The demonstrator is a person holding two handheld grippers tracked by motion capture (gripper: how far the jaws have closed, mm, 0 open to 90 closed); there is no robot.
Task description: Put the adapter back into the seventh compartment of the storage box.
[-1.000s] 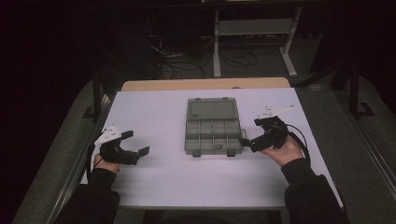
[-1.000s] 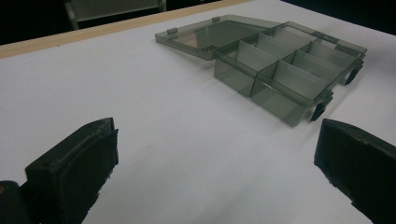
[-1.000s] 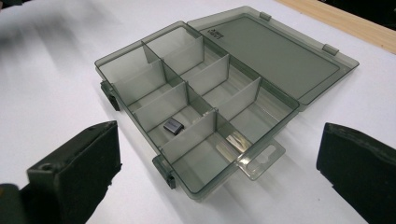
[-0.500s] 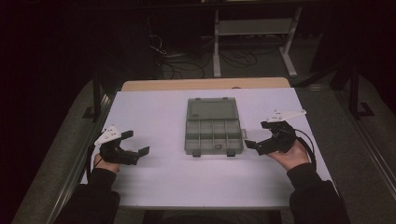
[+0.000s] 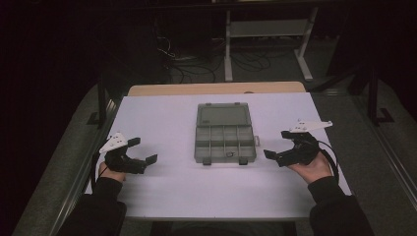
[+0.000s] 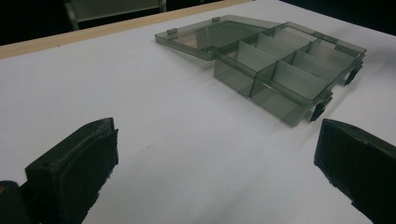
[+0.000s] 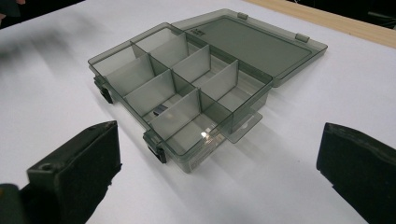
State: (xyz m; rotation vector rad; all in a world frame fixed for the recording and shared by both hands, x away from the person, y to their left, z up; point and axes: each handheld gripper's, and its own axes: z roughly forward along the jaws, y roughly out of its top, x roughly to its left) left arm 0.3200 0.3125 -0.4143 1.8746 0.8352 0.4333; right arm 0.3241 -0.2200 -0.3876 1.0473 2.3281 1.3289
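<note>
The box (image 5: 225,133) is smoky translucent plastic, rectangular, with thin dividers forming small compartments; its flat hinged lid (image 5: 223,115) lies open behind it. It sits mid-worktop (image 5: 162,118), a smooth white surface. A small dark item (image 7: 160,110) lies in one compartment. The left gripper (image 5: 149,161) and right gripper (image 5: 270,154) rest either side of the box, well apart from it, jaws wide, holding nothing.

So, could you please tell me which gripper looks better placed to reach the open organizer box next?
Probably the right gripper: it sits open nearer the organizer box than the left gripper.
</note>
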